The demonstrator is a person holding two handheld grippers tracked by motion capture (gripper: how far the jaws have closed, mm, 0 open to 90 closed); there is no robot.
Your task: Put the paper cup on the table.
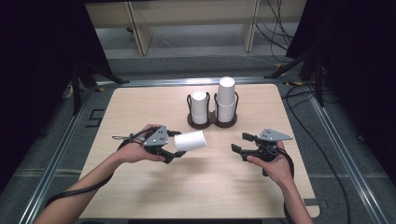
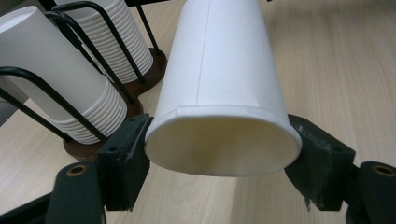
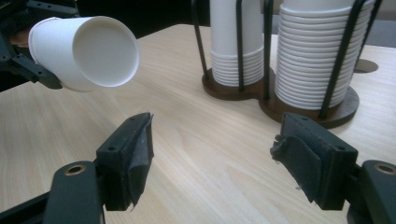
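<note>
one plain white paper cup [image 1: 190,140]

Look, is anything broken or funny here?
The pad lining on the right tongs is frayed and peeling at the edges. The cup in the left tongs lies sideways, its rim squeezed slightly oval.

Grey floor [image 1: 187,63], wooden shelving [image 1: 196,18] behind

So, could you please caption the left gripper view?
Left gripper fingers clamp a white paper cup beside the cup rack.
</note>
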